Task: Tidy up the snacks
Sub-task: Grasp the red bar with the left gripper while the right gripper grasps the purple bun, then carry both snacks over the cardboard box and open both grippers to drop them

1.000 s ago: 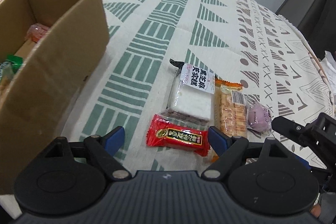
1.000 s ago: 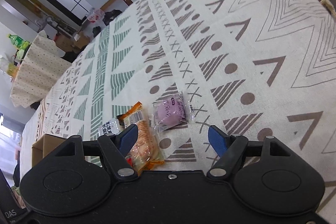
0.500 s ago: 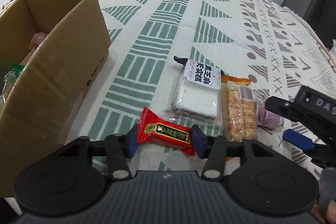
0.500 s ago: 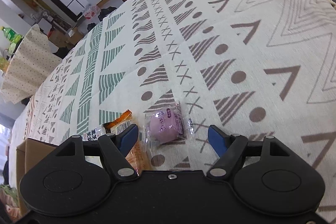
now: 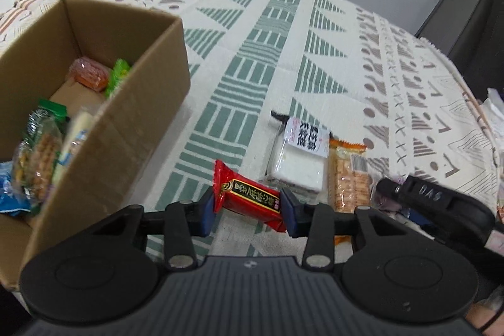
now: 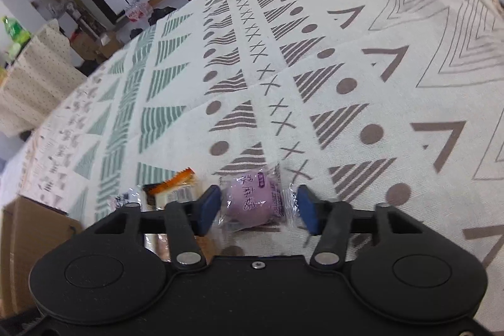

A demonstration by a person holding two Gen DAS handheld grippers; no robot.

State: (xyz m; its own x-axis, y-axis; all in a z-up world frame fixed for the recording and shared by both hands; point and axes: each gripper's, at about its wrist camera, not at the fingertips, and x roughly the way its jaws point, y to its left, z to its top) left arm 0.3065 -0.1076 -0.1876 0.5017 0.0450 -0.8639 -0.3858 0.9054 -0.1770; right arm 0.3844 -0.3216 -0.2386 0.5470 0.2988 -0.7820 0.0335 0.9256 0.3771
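Left gripper (image 5: pixel 247 210) jaws closing, pads pinching red snack bar (image 5: pixel 249 200) across its long axis, bar just clear of the cloth-covered worktop (image 5: pixel 252 52). Cardboard box (image 5: pixel 126 128) lies left, near. Right gripper (image 6: pixel 256 208) jaws closing around purple wrapped snack (image 6: pixel 252 200), pads at wrapper edges, grip unconfirmed.

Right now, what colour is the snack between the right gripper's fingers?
Pale purple, in a clear wrapper; clearest in the right wrist view.
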